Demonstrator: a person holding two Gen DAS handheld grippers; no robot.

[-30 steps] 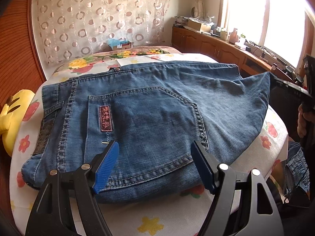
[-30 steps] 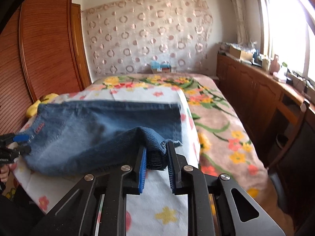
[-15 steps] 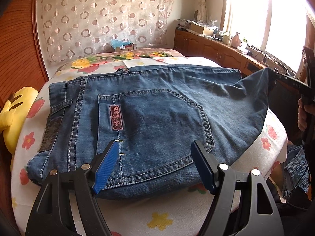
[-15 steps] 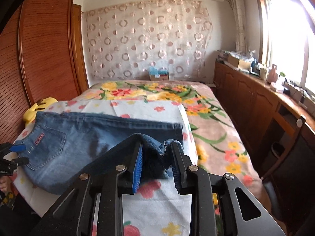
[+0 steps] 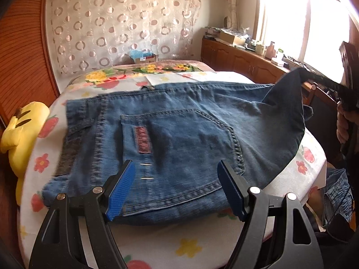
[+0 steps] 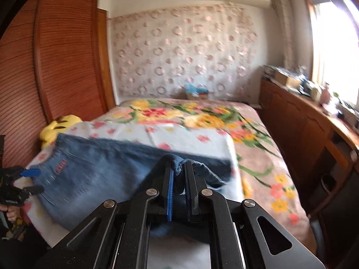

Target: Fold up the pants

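denim pants [image 6: 94,179] pinched in closing right gripper [image 6: 178,172]

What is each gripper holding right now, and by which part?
Right gripper is closing on a bunched fold at the jeans' leg end, lifted off the bed. Left gripper stands open, holding nothing.

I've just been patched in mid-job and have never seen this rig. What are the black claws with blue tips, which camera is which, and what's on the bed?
No robot here: a person holds a two-finger clamp in each hand, each with a camera looking along its fingers. In the left camera view, the left gripper hangs open over the jeans, which lie spread on the flowered bed. In the right camera view, the right gripper is closing, with a fold of denim pinched between its pads, lifted off the bed. A yellow plush toy sits at the bed's edge.
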